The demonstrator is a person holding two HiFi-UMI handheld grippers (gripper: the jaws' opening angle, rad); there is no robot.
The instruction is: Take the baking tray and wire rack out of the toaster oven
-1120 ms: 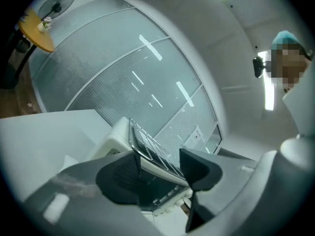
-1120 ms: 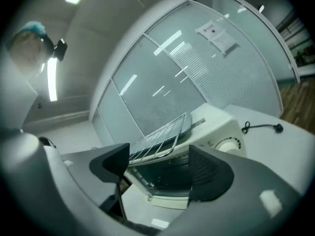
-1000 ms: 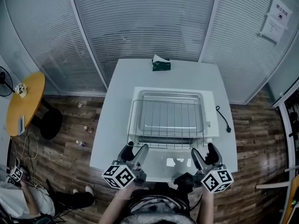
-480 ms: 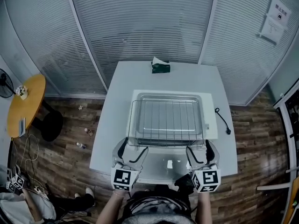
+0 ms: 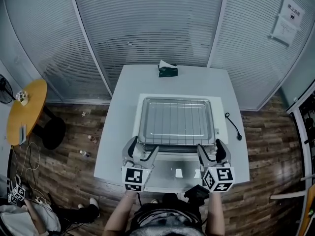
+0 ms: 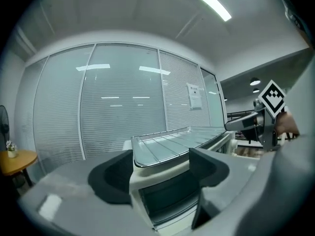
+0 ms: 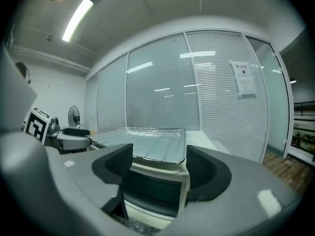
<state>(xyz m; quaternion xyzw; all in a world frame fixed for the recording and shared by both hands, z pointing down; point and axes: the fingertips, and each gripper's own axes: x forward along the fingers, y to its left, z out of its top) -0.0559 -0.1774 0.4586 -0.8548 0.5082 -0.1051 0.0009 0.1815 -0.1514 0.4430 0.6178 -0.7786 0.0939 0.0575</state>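
Rack (image 5: 177, 122) atop oven (image 5: 223, 113), corners inside spread left hand-held gripper (image 5: 142, 149), right hand-held gripper (image 5: 210, 148)

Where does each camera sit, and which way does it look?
Head view: on the person's head, looking steeply down at the toaster oven on the table; forearms, left gripper and right gripper show.
Left gripper view: on the left gripper, looking along its open jaws at the oven's front left corner; right gripper far right.
Right gripper view: mirrored, front right corner; left gripper far left.
All three see the wire rack atop the oven.
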